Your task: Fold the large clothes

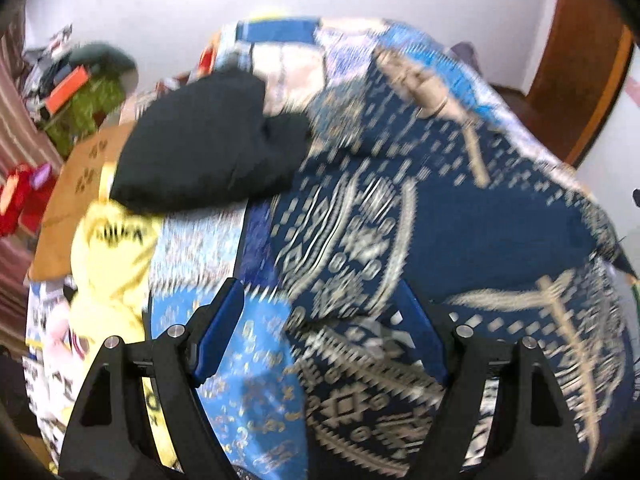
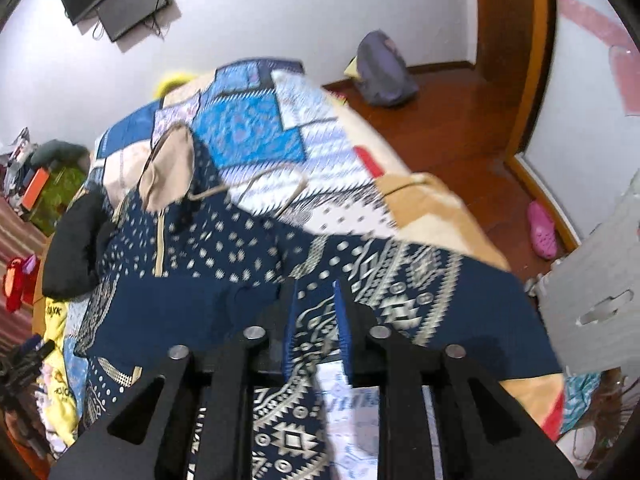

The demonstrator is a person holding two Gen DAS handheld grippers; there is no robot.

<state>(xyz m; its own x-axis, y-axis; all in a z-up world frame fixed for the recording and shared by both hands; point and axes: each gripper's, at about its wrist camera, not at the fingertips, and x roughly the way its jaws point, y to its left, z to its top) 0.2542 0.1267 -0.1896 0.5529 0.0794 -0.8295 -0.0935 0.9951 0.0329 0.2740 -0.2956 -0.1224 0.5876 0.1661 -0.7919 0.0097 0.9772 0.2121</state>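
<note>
The navy patterned garment is lying spread across the bed, reaching its near edge. The right gripper is pinching its hem; the left gripper is spread wide over it. Judging from this, 1 fold is starting; next the left must clamp cloth.

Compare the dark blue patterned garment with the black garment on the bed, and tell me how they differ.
The blue garment carries pale geometric print and dots; the black garment is plain. The blue one lies spread wide across the bed, while the black one sits bunched in a small heap. The right gripper is closed on the blue one's fabric; nothing grips the black one. Both rest on the patchwork cover.
</note>
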